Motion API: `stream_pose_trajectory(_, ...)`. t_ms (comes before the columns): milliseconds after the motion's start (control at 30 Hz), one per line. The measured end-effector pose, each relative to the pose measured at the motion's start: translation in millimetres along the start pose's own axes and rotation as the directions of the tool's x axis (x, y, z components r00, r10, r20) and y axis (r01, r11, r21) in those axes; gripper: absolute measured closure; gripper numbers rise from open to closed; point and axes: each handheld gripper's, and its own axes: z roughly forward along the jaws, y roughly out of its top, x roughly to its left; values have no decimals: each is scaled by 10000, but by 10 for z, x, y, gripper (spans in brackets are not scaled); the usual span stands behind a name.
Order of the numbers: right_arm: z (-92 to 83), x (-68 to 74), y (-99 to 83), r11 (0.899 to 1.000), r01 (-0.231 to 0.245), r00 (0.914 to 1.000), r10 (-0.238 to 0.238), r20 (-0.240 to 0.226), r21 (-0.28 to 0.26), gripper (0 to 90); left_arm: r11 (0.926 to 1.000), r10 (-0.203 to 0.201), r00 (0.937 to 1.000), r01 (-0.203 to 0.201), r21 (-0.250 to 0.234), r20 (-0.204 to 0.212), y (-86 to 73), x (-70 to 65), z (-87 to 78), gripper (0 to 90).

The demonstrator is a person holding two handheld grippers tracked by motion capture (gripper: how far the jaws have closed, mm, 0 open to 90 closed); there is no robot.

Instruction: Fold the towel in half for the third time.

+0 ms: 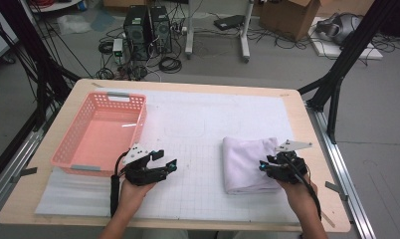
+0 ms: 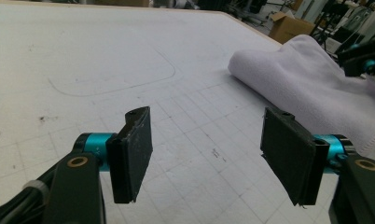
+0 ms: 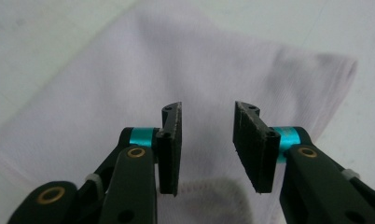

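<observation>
Clearly the folded towel (image 1: 249, 164) is soft and limp; I'd pinch its stitched edge. My right gripper (image 3: 207, 140) hangs unclenched above it, left gripper (image 2: 209, 154) wide, empty.

Grey floor (image 1: 287, 74) with cables (image 1: 170, 63), computer towers (image 1: 148, 32).

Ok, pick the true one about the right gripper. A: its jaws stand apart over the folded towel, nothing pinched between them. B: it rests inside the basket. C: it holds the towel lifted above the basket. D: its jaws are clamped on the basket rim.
A: in the right gripper view the right gripper has a gap between its pads, and the folded white towel lies flat beneath them.
</observation>
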Motion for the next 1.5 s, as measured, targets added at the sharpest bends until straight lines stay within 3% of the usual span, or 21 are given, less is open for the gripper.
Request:
stream_pose_trajectory(100, -45, -6, -192, 9995, -24, 9999, 20, 106, 315, 643, 10000, 21, 10000, -21, 37, -28, -2, 6, -9, 341)
stream_pose_trajectory(267, -243, -92, -571, 9965, -582, 9983, 580, 50, 600, 649, 10000, 21, 10000, -21, 11, -51, 0, 6, -11, 341)
stream_pose_trajectory(367, -336, -140, -616, 9965, -687, 9976, 686, 37, 465, 630, 10000, 30, 10000, -30, 23, -60, 2, 6, -8, 341)
stream_pose_trajectory(500, -424, -189, -384, 9948, -860, 9963, 862, 5, -537, 608, 10000, 25, 10000, -25, 5, -73, 2, 2, -2, 341)
stream_pose_trajectory(567, -413, -191, -291, 9947, -744, 9972, 749, 54, -712, 603, 10000, 21, 10000, -21, 10, -66, 1, 4, -1, 341)
stream_pose_trajectory(600, -333, -197, -71, 9942, -423, 9987, 449, 237, -991, 602, 10000, 21, 10000, -21, 27, -50, 2, 8, -4, 341)
stream_pose_trajectory(667, -219, -213, 84, 9932, -256, 9989, 300, 370, -1134, 604, 10000, -5, 10000, 5, -8, -54, 3, 12, -7, 342)
stream_pose_trajectory(800, 153, -276, 337, 9939, -518, 9978, 557, 366, -978, 645, 10000, -29, 10000, 28, -11, -56, 2, 19, -9, 342)
stream_pose_trajectory(933, 452, -349, 314, 9987, -474, 9940, 452, 997, 192, 670, 10000, -76, 10000, 76, -20, -33, 0, 29, -13, 341)
stream_pose_trajectory(1033, 472, -409, 126, 9969, -553, 9933, 491, 1047, 566, 683, 10000, -69, 10000, 69, -24, -54, 0, 40, -21, 341)
stream_pose_trajectory(1133, 401, -454, -11, 9974, -634, 9934, 598, 974, 351, 648, 10000, -56, 9999, 55, -45, -99, 3, 43, -23, 341)
stream_pose_trajectory(1233, 370, -437, 80, 9994, -348, 9952, 342, 917, 52, 602, 10000, -31, 9999, 31, -59, -111, 5, 40, -26, 341)
stream_pose_trajectory(1300, 375, -401, 208, 9991, -222, 9979, 244, 593, -374, 568, 9999, -79, 9999, 78, -78, -107, 9, 41, -28, 341)
stream_pose_trajectory(1500, 627, -217, 548, 9953, 969, 9952, -970, -155, -40, 488, 10000, -49, 10000, 49, -27, -49, 6, 35, -21, 341)
